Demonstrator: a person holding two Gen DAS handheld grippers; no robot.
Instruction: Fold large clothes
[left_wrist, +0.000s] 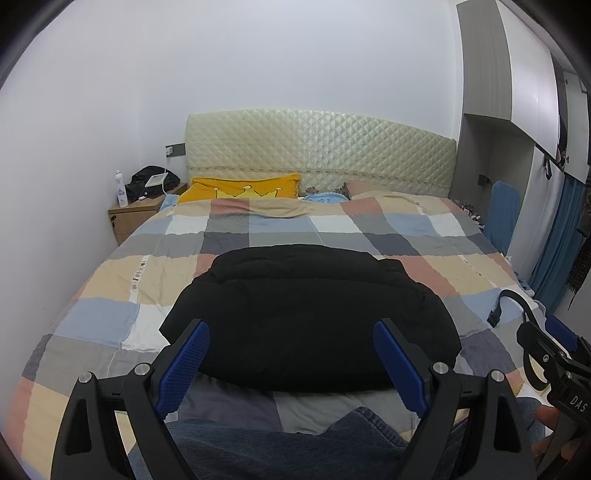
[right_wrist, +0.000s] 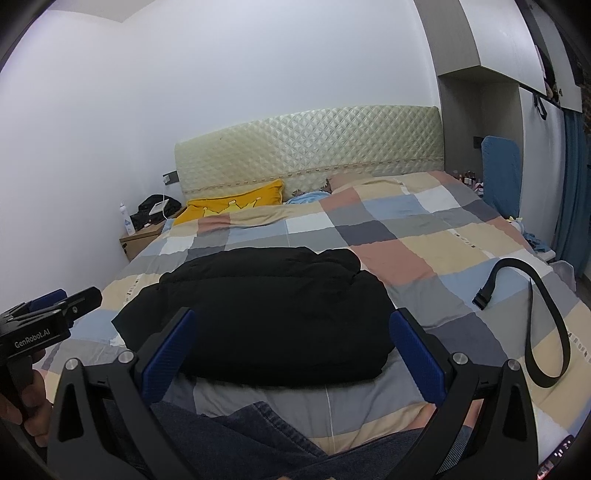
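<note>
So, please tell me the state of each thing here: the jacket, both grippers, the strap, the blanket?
Black jacket: folded into a bundle, lying on the bed.
Left gripper: open, holding nothing.
Right gripper: open, holding nothing.
Black strap: loose, curled on the blanket.
Checked blanket: spread out, slightly wrinkled.

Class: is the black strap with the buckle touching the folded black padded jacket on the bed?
Apart. In the right wrist view, the black buckled strap lies right of the folded black padded jacket, with bare checked quilt between them.
</note>
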